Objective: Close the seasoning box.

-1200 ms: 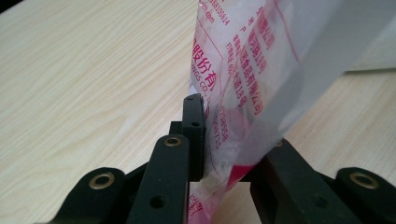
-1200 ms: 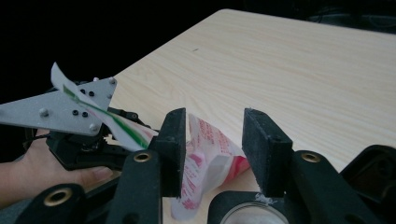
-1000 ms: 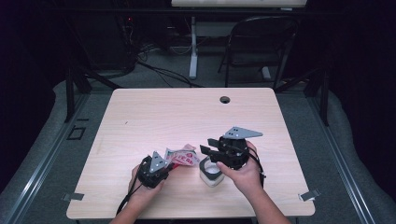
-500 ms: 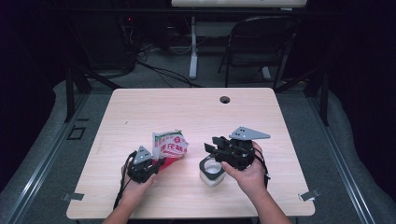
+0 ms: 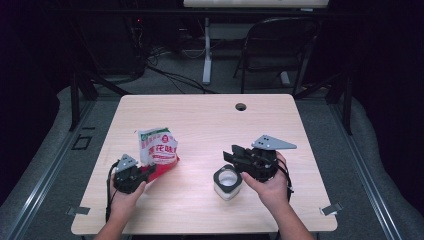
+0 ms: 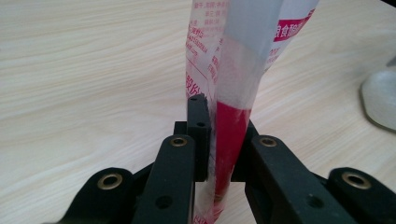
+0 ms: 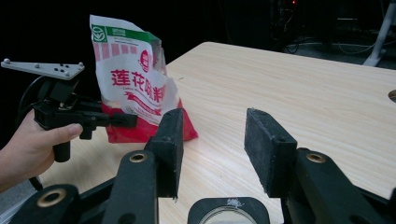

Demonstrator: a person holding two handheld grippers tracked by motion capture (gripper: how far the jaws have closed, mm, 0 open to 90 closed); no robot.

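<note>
One bag (image 5: 158,152) and one jar (image 5: 227,183) are sitting on the table (image 5: 200,125), the jar just below the right gripper (image 5: 239,156), which is hovering with jaws apart, while the left gripper (image 5: 145,172), having just been closing, is pinching the red-and-white printed bag's bottom edge, standing it upright at the left.

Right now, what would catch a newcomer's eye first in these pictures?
The red, white and green packet stands upright at the table's left, its lower edge pinched by the left gripper, whose jaws have just been closing on it. Next is the white jar toward the right front, its mouth open, with the right gripper poised just above it, fingers apart.
</note>
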